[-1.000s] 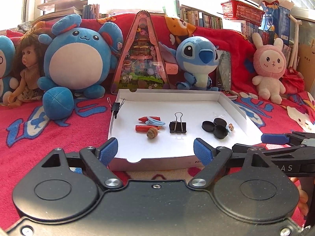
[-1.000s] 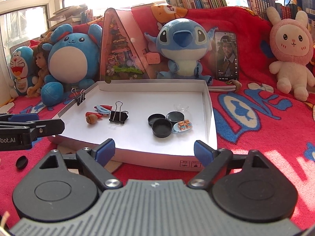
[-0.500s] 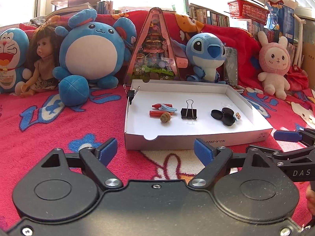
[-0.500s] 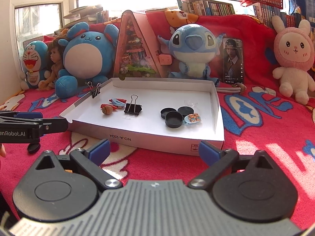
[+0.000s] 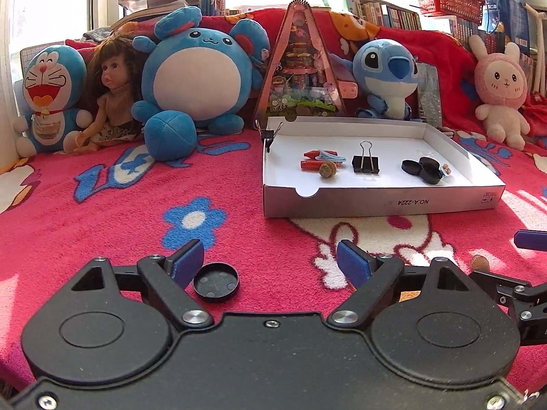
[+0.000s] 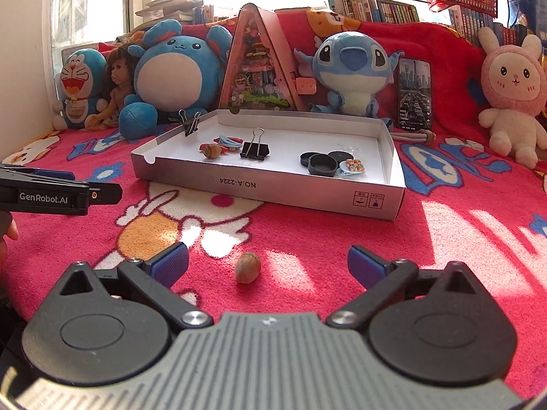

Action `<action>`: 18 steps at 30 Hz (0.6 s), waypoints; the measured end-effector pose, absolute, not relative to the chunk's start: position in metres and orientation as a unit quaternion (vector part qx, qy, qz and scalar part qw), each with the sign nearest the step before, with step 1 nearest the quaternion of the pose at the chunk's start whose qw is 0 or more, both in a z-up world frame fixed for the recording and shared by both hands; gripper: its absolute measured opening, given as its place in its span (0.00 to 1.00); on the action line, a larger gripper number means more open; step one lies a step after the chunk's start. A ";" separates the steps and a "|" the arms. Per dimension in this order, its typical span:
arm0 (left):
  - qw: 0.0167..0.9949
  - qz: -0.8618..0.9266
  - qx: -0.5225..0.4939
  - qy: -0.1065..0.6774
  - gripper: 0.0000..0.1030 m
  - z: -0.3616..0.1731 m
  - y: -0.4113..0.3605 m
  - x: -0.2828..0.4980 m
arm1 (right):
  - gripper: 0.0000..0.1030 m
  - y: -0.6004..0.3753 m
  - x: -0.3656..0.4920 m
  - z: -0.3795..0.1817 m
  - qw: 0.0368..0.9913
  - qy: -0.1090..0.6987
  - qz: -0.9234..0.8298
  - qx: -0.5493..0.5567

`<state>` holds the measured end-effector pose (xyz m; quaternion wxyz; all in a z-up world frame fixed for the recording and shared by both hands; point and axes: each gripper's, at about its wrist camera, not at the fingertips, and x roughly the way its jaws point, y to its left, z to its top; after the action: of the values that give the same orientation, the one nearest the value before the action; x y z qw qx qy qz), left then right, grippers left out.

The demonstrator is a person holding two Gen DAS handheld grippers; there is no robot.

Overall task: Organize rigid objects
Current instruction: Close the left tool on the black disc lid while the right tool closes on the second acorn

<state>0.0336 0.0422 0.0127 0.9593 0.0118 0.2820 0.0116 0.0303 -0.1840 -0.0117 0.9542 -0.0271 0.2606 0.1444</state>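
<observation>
A white cardboard tray [image 5: 376, 201] [image 6: 273, 188] sits on the red blanket. It holds a black binder clip [image 5: 365, 162] [image 6: 254, 148], red and blue clips [image 5: 319, 157], a nut [image 5: 327, 169] and black caps [image 5: 422, 169] [image 6: 321, 164]. My left gripper [image 5: 270, 261] is open and empty; a black cap [image 5: 215, 282] lies on the blanket beside its left finger. My right gripper [image 6: 268, 263] is open and empty; a brown nut [image 6: 248, 267] lies between its fingers on the blanket.
Plush toys, a doll [image 5: 109, 92] and a triangular pink box [image 5: 301, 68] line the back. A phone [image 6: 415, 94] leans behind the tray. A binder clip [image 5: 268, 133] is clipped on the tray's left wall. The left gripper [image 6: 61, 196] shows at the right wrist view's left.
Both grippers have pulled back from the tray and lowered toward the blanket. The loose black cap and the loose nut have come into view at the fingers.
</observation>
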 end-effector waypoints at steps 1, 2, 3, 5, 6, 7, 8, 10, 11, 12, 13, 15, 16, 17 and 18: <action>0.960 0.015 0.011 0.281 0.82 0.012 0.043 0.032 | 1.00 -0.183 0.028 -0.013 0.955 0.259 0.143 -0.030; 0.960 0.018 0.010 0.278 0.82 0.010 0.044 0.029 | 1.00 -0.181 0.026 -0.014 0.956 0.257 0.141 -0.034; 0.961 0.020 0.011 0.276 0.82 0.009 0.045 0.027 | 1.00 -0.180 0.024 -0.015 0.956 0.255 0.139 -0.037; 0.961 0.026 0.014 0.276 0.82 0.007 0.046 0.026 | 1.00 -0.178 0.021 -0.017 0.957 0.252 0.137 -0.043; 0.960 0.030 0.015 0.279 0.82 0.006 0.047 0.026 | 1.00 -0.176 0.020 -0.019 0.957 0.251 0.136 -0.048; 0.959 0.032 0.014 0.281 0.82 0.005 0.048 0.027 | 1.00 -0.175 0.019 -0.020 0.957 0.251 0.135 -0.051; 0.958 0.035 0.010 0.284 0.82 0.004 0.051 0.028 | 1.00 -0.174 0.018 -0.020 0.957 0.250 0.134 -0.053; 0.956 0.041 0.001 0.290 0.82 0.002 0.054 0.030 | 1.00 -0.173 0.018 -0.022 0.958 0.249 0.130 -0.054; 0.955 0.044 -0.005 0.294 0.81 0.000 0.057 0.031 | 1.00 -0.173 0.017 -0.022 0.959 0.247 0.128 -0.054; 0.954 0.048 -0.010 0.297 0.81 -0.001 0.059 0.033 | 1.00 -0.173 0.017 -0.022 0.959 0.246 0.127 -0.052; 0.953 0.050 -0.014 0.299 0.81 -0.002 0.061 0.034 | 1.00 -0.173 0.017 -0.022 0.960 0.247 0.125 -0.050; 0.951 0.053 -0.020 0.304 0.80 -0.005 0.064 0.035 | 1.00 -0.174 0.017 -0.022 0.960 0.247 0.123 -0.047; 0.950 0.054 -0.022 0.306 0.80 -0.006 0.066 0.036 | 1.00 -0.173 0.018 -0.022 0.960 0.247 0.121 -0.046; 0.950 0.054 -0.024 0.306 0.80 -0.007 0.066 0.036 | 1.00 -0.173 0.018 -0.022 0.960 0.247 0.121 -0.046; 0.950 0.054 -0.024 0.305 0.80 -0.007 0.067 0.036 | 1.00 -0.173 0.018 -0.023 0.960 0.248 0.121 -0.046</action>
<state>0.0360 0.0668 -0.0074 0.9504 -0.0241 0.3052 0.0540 0.0180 -0.1735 -0.0227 0.9600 -0.0458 0.2484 0.1206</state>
